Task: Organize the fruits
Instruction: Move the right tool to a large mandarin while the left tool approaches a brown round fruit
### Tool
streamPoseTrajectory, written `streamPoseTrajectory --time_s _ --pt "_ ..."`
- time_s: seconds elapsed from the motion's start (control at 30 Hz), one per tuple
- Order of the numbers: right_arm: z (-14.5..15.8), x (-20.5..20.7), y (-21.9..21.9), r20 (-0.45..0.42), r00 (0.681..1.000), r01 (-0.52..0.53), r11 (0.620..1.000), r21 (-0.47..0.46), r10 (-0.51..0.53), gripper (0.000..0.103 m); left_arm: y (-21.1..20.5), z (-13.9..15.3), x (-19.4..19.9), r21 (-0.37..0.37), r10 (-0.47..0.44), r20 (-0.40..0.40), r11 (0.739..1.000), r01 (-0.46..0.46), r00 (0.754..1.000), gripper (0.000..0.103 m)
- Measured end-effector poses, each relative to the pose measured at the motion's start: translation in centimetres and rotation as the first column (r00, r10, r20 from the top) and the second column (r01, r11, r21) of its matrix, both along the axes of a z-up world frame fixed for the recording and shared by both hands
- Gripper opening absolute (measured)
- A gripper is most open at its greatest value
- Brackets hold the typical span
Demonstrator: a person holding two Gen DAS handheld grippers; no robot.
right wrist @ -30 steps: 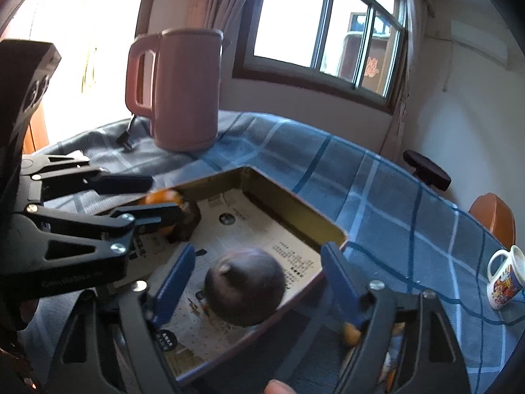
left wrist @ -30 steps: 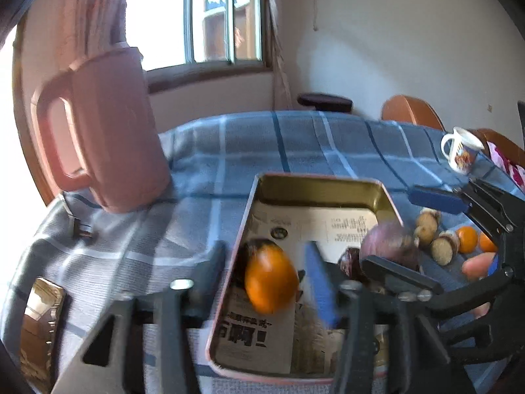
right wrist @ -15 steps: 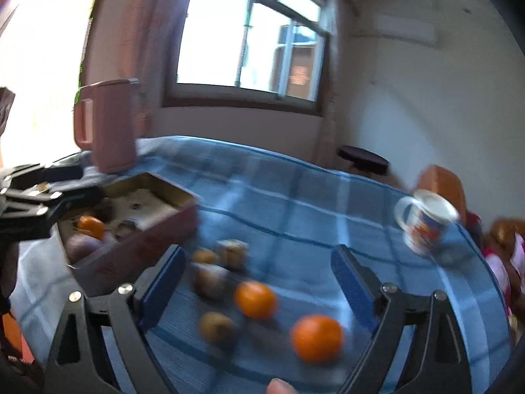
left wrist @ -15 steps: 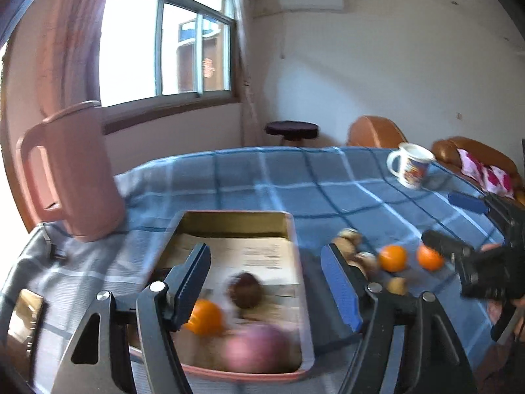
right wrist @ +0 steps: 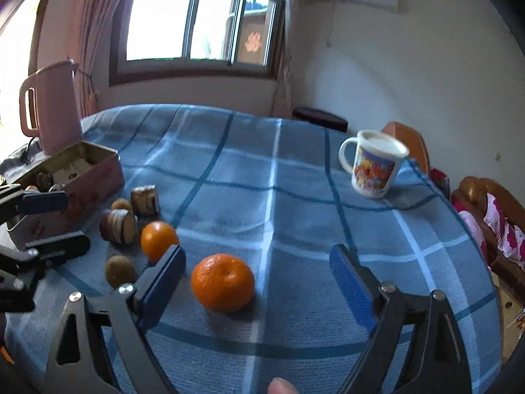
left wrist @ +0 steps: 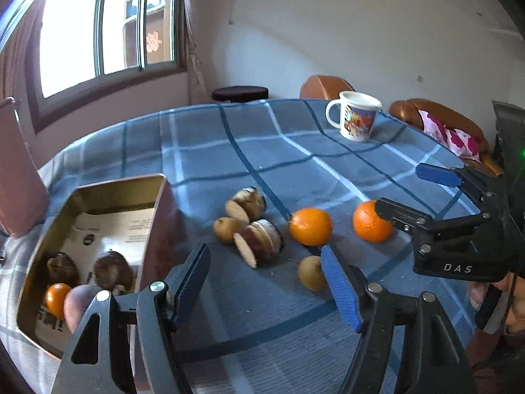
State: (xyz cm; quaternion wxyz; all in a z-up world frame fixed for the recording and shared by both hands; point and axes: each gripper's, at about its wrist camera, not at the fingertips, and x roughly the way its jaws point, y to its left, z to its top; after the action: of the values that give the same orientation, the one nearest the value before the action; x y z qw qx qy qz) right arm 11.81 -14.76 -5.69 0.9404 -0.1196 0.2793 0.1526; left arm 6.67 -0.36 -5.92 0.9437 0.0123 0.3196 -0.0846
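Reaching my right gripper (right wrist: 257,282) toward near orange (right wrist: 223,282). Fingers closing a little, nothing squeezed yet; orange sits between them, nearer left pad, round, no long side. Right hand closest. Left gripper (left wrist: 265,282) fingers apart, empty, over bare cloth; small brown fruit (left wrist: 311,272) just beside its right finger. Second orange (right wrist: 159,241) and cut pieces (right wrist: 119,226) near. Tin box (right wrist: 98,177) left on worktop (right wrist: 295,203), fruit inside. Mug (right wrist: 374,167) far, not blocking.
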Motion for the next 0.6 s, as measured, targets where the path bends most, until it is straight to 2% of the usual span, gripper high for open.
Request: streamPoseTrajectory --time_s 0.2,0.43,0.6 --pt "-1.2 1.4 0.2 -0.088 0.996 -0.018 1.000 -0.011 0.017 0.074 -0.7 -0.5 0.8 -0.011 -0.029 -0.041 1.000 0.029 0.999 0.071" --pt "-1.9 1.8 1.2 -0.153 0.984 -0.093 0.996 -0.004 0.091 0.070 -2.1 -1.4 1.8 -0.008 -0.101 -0.113 0.995 0.101 0.988 0.071" --pt "-2.2 1.3 2.6 -0.165 0.975 -0.156 0.987 -0.040 0.147 0.055 -2.3 -1.8 2.3 -0.002 -0.115 -0.142 0.993 0.116 0.983 0.053"
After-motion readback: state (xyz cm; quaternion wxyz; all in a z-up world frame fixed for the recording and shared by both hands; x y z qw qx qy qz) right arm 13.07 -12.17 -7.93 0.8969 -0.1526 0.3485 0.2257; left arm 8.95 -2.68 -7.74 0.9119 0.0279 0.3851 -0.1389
